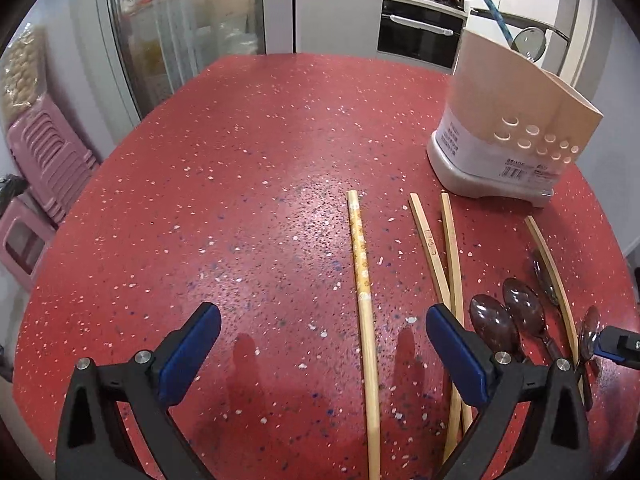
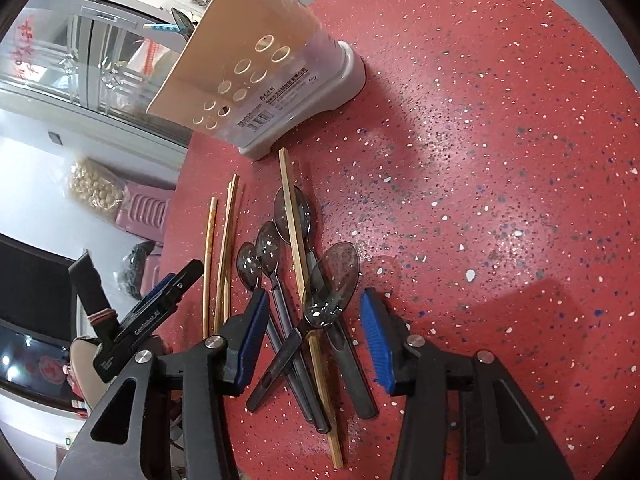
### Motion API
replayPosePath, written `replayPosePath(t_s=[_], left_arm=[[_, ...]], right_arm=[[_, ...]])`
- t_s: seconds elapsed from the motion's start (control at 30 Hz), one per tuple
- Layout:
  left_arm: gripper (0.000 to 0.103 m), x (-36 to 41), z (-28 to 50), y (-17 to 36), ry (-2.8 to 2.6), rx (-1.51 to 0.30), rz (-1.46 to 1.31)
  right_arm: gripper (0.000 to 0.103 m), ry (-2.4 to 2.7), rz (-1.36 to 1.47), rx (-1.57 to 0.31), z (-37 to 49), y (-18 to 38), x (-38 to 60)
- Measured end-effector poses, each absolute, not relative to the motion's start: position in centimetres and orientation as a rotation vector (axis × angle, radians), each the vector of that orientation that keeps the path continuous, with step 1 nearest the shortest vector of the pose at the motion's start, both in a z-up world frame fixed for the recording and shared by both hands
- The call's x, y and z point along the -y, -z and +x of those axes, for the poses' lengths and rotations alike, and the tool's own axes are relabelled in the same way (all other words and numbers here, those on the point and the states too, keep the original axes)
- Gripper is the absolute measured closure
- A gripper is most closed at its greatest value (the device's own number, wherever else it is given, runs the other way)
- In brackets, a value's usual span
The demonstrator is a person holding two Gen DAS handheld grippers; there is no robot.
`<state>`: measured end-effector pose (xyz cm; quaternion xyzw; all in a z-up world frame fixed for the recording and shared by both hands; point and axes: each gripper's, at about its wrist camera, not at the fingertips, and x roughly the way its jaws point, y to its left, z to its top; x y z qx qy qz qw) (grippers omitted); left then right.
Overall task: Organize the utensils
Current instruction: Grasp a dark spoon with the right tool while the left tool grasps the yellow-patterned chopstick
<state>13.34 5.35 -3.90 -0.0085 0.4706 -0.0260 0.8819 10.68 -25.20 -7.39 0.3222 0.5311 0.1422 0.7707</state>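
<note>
Several wooden chopsticks and dark translucent plastic spoons lie on the red speckled table. A patterned chopstick lies between the fingers of my open left gripper; a crossed chopstick pair lies by its right finger. My open right gripper straddles the spoon pile and one chopstick; the nearest spoon bowl sits between its pads. The beige utensil holder stands at the back right; it also shows in the right wrist view. The right gripper's tip shows by the spoons.
The table edge curves round at the left and far side. Pink stools are stacked beside the table on the left. A kitchen counter with an oven lies beyond. The left gripper's body shows at the left of the right wrist view.
</note>
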Motion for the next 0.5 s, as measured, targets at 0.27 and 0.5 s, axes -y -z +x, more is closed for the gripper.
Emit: replayPosePath(t_s=[0.27, 0.5], left_arm=[[0.000, -5.0, 14.9, 4.8, 0.082, -1.035, -0.016], [0.007, -3.6, 15.6, 5.1, 0.102, -1.056, 0.038]], right_arm=[[0.070, -0.320, 0.758, -1.157, 11.0, 8.1, 25.5], [0.096, -0.345, 0.765, -1.140, 10.8, 8.2, 25.8]])
